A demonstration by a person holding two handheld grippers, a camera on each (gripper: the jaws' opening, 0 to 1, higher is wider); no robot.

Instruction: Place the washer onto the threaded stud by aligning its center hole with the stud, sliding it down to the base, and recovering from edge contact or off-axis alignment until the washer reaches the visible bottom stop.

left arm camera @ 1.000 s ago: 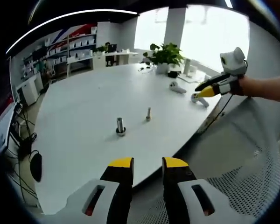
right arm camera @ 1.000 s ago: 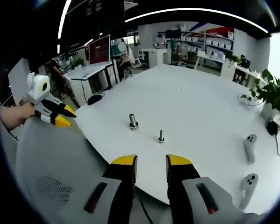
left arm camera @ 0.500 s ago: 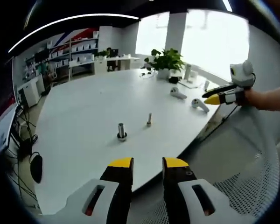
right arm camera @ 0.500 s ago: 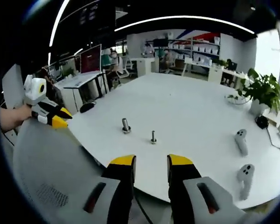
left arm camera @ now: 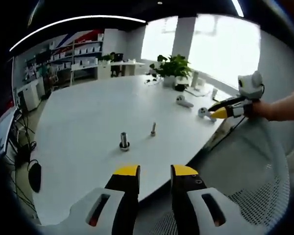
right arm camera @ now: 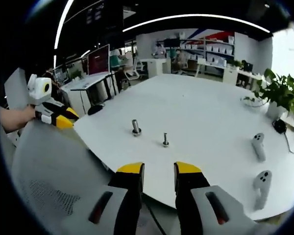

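Note:
Two upright metal pieces stand apart on the white table [left arm camera: 78, 117]. One is a thick short post [left arm camera: 123, 141] [right arm camera: 135, 128] with a wider ring at its foot. The other is a thin threaded stud [left arm camera: 153, 129] [right arm camera: 165, 140]. I cannot pick out a separate washer at this size. My left gripper [left arm camera: 155, 172] is held off the table's near edge, open, with nothing between its jaws. It also appears at the left of the right gripper view [right arm camera: 56, 117]. My right gripper [right arm camera: 159, 169] is likewise open and empty, and appears at the right of the left gripper view [left arm camera: 225, 110].
Two white hand controllers [right arm camera: 257, 146] [right arm camera: 260, 181] lie near the table's edge, and a potted plant [left arm camera: 172, 66] stands behind them. A grey mesh chair back [right arm camera: 49, 196] is under both grippers. A computer mouse [left arm camera: 34, 176] sits on a side desk.
Both views have shifted a little with the hands. The post and the stud stay where they were. Both pairs of jaws keep the same gap.

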